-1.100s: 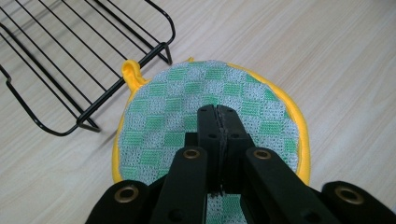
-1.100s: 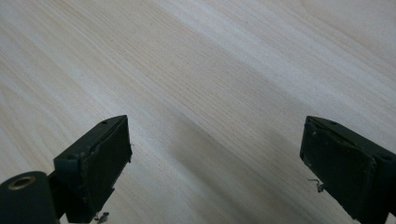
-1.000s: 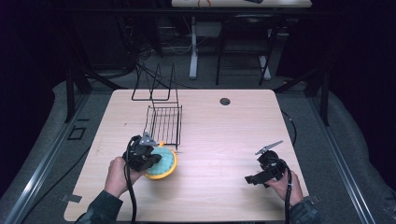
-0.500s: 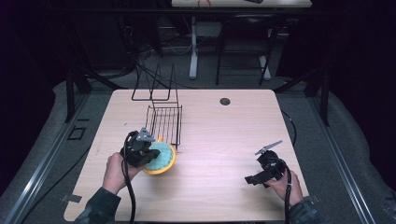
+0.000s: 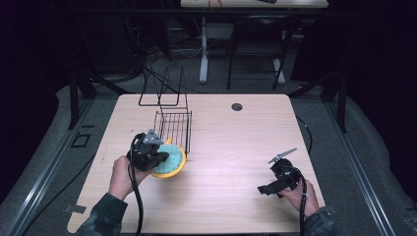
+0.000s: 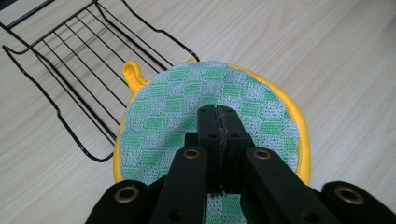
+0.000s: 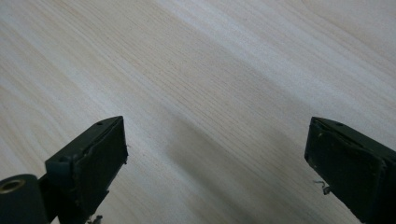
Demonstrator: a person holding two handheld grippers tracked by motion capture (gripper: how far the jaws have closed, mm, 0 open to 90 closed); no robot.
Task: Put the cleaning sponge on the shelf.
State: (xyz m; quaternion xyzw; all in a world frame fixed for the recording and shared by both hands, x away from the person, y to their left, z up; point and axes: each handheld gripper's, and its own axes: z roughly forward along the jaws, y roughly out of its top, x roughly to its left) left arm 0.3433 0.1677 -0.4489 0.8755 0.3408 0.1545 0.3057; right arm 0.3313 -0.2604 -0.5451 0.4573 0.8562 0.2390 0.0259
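Observation:
A round pot holder [image 5: 171,162] with a green checked face and a yellow rim [image 6: 215,88] is held just in front of a black wire rack [image 5: 174,125]. My left gripper [image 5: 158,158] is shut on the pot holder's near edge. In the left gripper view its jaws [image 6: 218,112] are pressed together over the cloth, and the yellow hanging loop [image 6: 131,74] points at the wire rack [image 6: 70,70]. My right gripper [image 5: 267,187] is low over the table near the front right. It is open, with bare wood between its fingers [image 7: 217,158].
A second black wire stand [image 5: 162,93] stands behind the rack near the table's far edge. A dark round grommet [image 5: 237,106] sits at the back centre. The wooden table [image 5: 236,147] stretches between the two hands.
My left gripper has carried the pot holder a little farther from me, towards the wire rack. The right gripper has stayed where it was.

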